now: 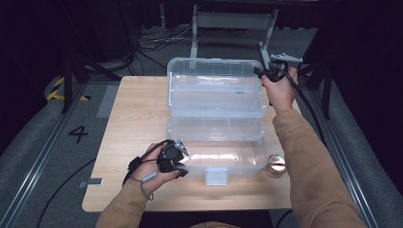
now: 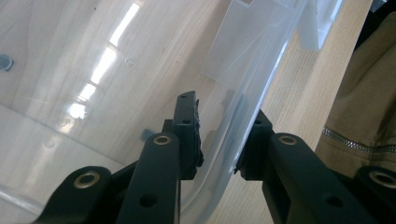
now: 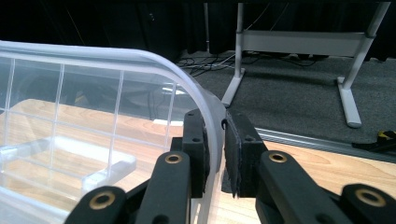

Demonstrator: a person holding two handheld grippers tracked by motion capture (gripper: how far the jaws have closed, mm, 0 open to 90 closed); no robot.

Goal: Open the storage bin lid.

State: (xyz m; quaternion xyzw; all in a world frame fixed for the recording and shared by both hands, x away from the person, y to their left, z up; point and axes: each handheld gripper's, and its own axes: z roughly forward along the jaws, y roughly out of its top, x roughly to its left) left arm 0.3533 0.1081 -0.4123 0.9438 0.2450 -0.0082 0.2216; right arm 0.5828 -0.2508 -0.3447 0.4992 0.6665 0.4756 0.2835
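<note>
- Left gripper (image 1: 177, 159) sits at the near left corner of the clear plastic organizer box (image 1: 216, 121); the person's left hand (image 1: 151, 168) wraps its body.
- Left gripper view: its jaws straddle the box base's wall (image 2: 243, 126), one pad inside, one outside. Outer pad lies against the wall; inner pad shows a small gap. Cannot tell whether the wall is actually clamped.
- Grey latch (image 1: 216, 175) sits at the middle of the near wall of the base.
- Roll of tape (image 1: 275, 164) lies on the wooden table (image 1: 135, 109), just beside the box's near right corner.
- Box stands open in the middle of the table: base nearest, tiered trays (image 1: 216, 102) stepped behind it, lid (image 1: 214, 66) upright at the far edge.
- Right gripper (image 1: 266, 73) is at the lid's far right corner, held by the right hand (image 1: 280, 90).
- Right gripper view: jaws narrow, both pads pressed on the lid's curved rim (image 3: 212, 116), which runs between them. Lid is held.
- Beyond the table: dark floor, cables (image 1: 157, 40), a grey metal stand (image 1: 233, 21).
</note>
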